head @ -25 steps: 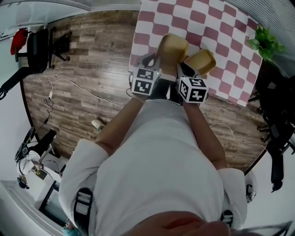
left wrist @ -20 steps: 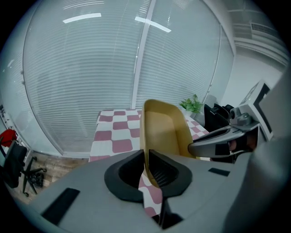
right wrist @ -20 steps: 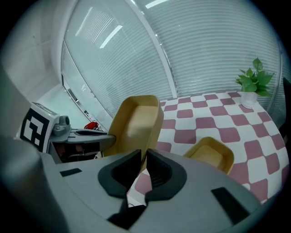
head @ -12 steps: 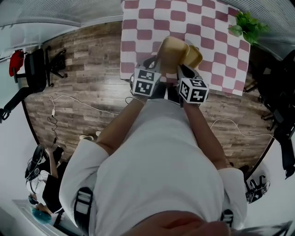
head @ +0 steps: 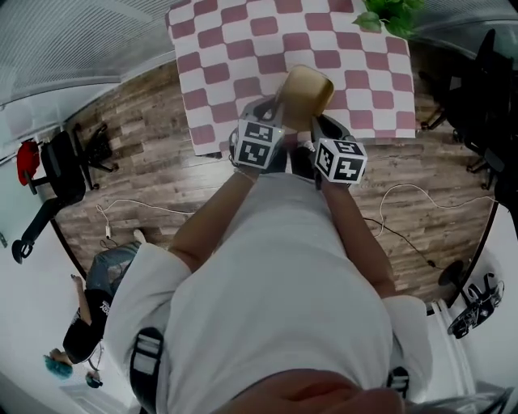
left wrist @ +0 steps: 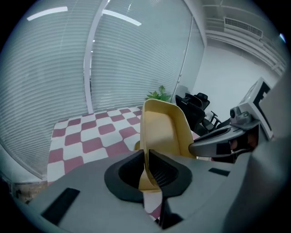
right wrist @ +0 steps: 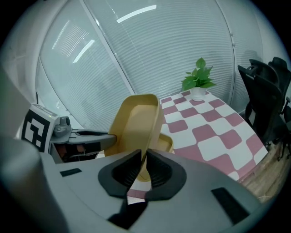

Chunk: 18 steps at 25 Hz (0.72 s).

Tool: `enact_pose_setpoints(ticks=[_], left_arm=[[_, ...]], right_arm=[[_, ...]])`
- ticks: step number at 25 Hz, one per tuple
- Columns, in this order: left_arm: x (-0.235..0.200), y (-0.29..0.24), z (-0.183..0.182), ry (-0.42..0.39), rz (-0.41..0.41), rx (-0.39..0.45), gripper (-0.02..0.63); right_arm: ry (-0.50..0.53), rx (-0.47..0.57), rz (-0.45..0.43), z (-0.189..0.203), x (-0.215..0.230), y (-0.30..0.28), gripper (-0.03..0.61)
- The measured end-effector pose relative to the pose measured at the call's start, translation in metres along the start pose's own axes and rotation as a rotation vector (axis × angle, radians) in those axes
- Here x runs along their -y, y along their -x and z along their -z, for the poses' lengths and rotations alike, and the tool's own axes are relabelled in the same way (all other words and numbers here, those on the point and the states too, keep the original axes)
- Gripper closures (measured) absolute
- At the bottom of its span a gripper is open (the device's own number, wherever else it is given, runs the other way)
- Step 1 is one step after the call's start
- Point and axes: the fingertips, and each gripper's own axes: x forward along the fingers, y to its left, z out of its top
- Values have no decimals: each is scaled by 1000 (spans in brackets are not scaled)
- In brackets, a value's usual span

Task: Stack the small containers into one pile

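Two yellow plastic containers sit nested as one pile (head: 305,90), held in the air over the near edge of the checkered table (head: 243,40). My left gripper (head: 278,113) is shut on a container wall (left wrist: 159,127) from the left. From the right, my right gripper (head: 318,123) is shut on a container wall (right wrist: 136,120). The rim of the second container (right wrist: 166,142) peeks out beside the first. In each gripper view the jaws pinch a thin yellow wall. Which of the two walls each one grips I cannot tell.
A potted plant (head: 388,12) stands at the table's far right corner. Black office chairs stand on the wooden floor at the left (head: 61,162) and at the right (head: 486,73). A cable (head: 405,194) lies on the floor. A person (head: 93,315) is at the lower left.
The two containers were apart, one in each gripper; now they have come together into one nested pile. The head view has swung, so the table sits further up and left.
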Motion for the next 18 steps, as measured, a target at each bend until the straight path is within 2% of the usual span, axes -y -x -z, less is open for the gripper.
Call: enact_pose_setpoints(ticks=[6, 18], left_arm=[[-2, -12, 9, -21, -3, -40, 555], [-18, -48, 39, -48, 6, -157, 557]], right_arm=[[-40, -21, -3, 6, 8, -10, 522], [-167, -136, -19, 38, 18, -46, 522]])
